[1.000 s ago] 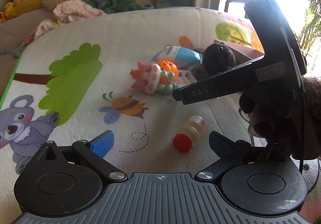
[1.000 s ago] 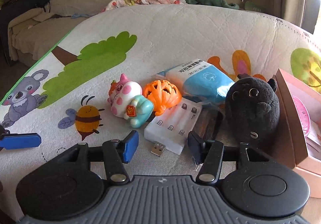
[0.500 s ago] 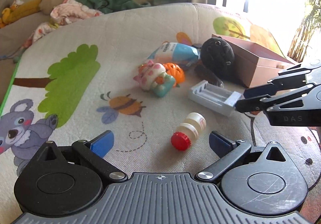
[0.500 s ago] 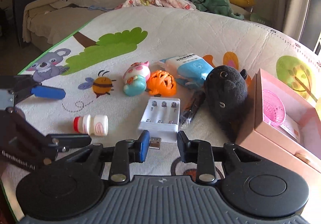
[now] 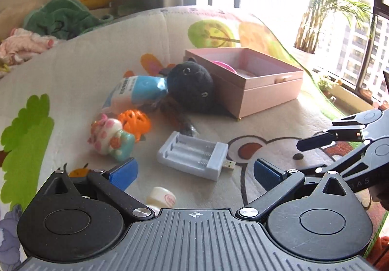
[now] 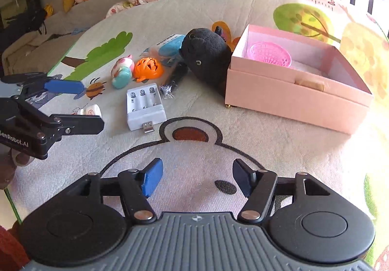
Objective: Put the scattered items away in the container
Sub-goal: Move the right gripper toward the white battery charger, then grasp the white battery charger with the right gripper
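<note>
A pink box (image 6: 291, 96) sits open on the printed play mat (image 6: 218, 130), at the right of the right wrist view. Inside it lies a pink mesh basket (image 6: 271, 53), tipped against the far wall; the rest of the box's floor looks bare as far as I can see.

The scattered things lie to the left of the box. A black plush toy (image 6: 206, 55) leans right against the box's left wall. Behind it is a blue and white tissue pack (image 6: 170, 46). Nearer the middle are an orange lattice ball (image 6: 148, 68) and a pink and teal cat figurine (image 6: 122, 70), side by side. A white battery charger (image 6: 144, 107) with a USB plug lies below them, with a dark wrapped object (image 6: 173, 81) just beside its upper right corner. A small white bottle (image 6: 91, 110) lies at the left.

The left gripper (image 5: 194, 172) has its fingers spread apart with nothing between them, the bottle just below them in its own view. The right gripper (image 6: 194, 180) hovers over bare mat, its fingers opening, nothing between them.
</note>
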Available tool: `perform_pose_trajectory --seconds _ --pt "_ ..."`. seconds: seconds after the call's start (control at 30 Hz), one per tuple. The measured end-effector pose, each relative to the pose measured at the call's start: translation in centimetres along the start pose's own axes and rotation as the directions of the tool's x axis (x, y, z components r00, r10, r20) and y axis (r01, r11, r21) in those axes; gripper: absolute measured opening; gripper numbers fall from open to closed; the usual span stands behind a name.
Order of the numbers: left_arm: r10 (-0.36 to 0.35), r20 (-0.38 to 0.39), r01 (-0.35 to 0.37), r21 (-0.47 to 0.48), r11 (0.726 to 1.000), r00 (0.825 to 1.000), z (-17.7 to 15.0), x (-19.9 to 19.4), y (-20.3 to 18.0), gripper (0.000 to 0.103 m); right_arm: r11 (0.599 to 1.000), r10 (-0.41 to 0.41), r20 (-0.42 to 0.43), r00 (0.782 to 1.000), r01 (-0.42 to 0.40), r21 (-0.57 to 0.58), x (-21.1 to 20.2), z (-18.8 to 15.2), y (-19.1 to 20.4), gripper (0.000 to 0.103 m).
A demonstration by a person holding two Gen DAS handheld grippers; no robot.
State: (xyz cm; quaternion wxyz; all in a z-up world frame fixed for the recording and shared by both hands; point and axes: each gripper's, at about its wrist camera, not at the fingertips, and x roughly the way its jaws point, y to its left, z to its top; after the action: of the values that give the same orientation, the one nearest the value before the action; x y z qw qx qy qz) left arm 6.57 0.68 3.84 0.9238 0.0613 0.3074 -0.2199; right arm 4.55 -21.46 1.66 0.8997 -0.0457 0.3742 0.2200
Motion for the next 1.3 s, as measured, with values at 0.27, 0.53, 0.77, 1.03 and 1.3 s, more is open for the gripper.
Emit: perform_pose_trajectory --seconds 0.27,0.53,0.77,1.03,1.3 --pt "-0.005 -0.151 0.011 0.039 0.999 0.988 3.1 6.1 0.8 0.103 0.994 0.081 0.032 0.996 -0.083 0.075 -0.7 -2.2 -0.6 0.103" --pt "-0.182 -0.247 0.173 -0.058 0.983 0.952 2.9 7.1 0.2 0.103 0.992 0.106 0.055 0.993 -0.109 0.059 -1.0 -2.7 -0.8 0.103" --pt "-0.337 -0.150 0.326 -0.094 0.941 0.929 1.5 2.2 -2.0 0.103 0.998 0.044 0.063 0.997 -0.046 0.035 -2.0 -2.6 -1.8 0.103" --pt "0.299 0.039 -0.302 0.090 0.949 0.953 -2.3 -2.1 -3.1 0.103 0.989 -0.071 0.156 0.985 0.048 0.143 -1.5 -0.1 0.7 0.103" --pt "0.288 0.021 -0.287 -0.050 0.957 0.957 -5.2 -4.7 0.2 0.103 0.940 -0.194 0.048 0.980 0.172 0.293 3.2 1.9 4.8 0.103"
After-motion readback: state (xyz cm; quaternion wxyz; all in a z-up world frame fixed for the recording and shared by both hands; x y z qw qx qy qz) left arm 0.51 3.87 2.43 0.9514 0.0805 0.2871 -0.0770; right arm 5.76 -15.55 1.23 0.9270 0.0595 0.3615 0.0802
